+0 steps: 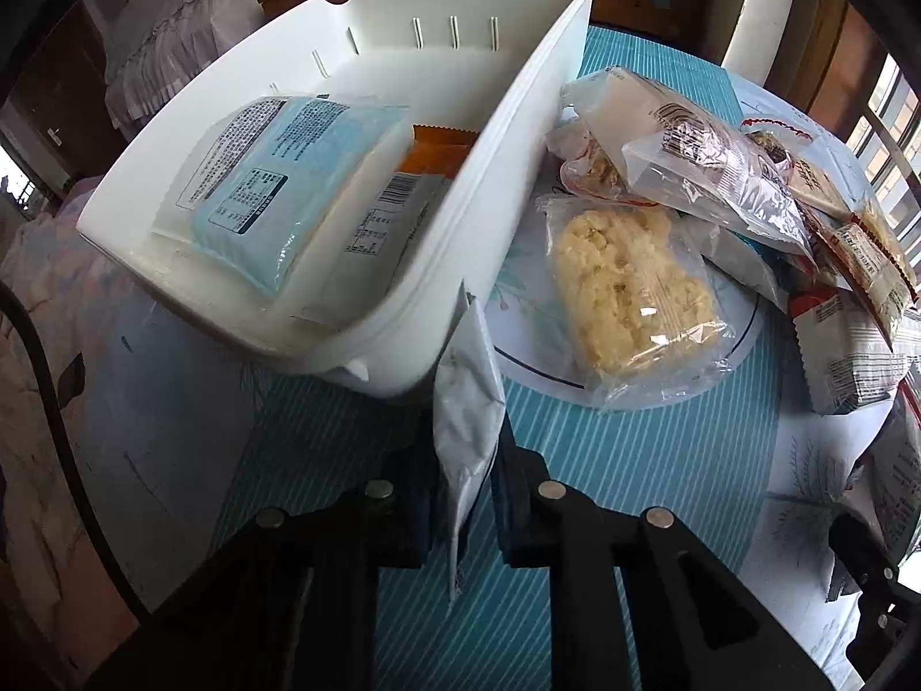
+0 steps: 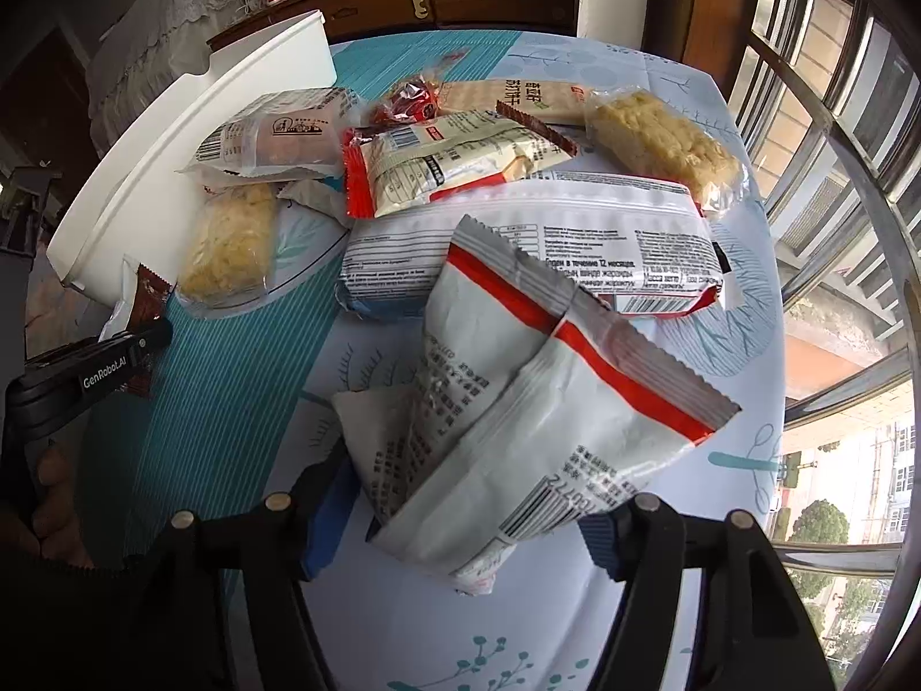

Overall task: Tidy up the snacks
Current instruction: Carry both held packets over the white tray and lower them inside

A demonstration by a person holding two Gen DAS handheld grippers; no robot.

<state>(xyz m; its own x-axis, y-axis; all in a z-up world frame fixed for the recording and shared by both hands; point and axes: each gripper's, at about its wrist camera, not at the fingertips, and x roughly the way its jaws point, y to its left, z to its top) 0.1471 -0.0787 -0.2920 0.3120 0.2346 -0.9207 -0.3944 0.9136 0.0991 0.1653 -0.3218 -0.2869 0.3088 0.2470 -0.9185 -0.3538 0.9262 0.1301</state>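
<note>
Two grippers: left gripper fingers pinch a slim white packet; right gripper fingers spread around a red-striped packet.

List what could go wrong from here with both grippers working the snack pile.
1. The left gripper pinches only the thin edge of a small white packet, so it may slip free before clearing the white bin wall.
2. The right gripper straddles a white pouch with a red stripe that lies skewed; closing may crumple it or catch only a corner.
3. That pouch overlaps the long white pack, which may get dragged.
</note>
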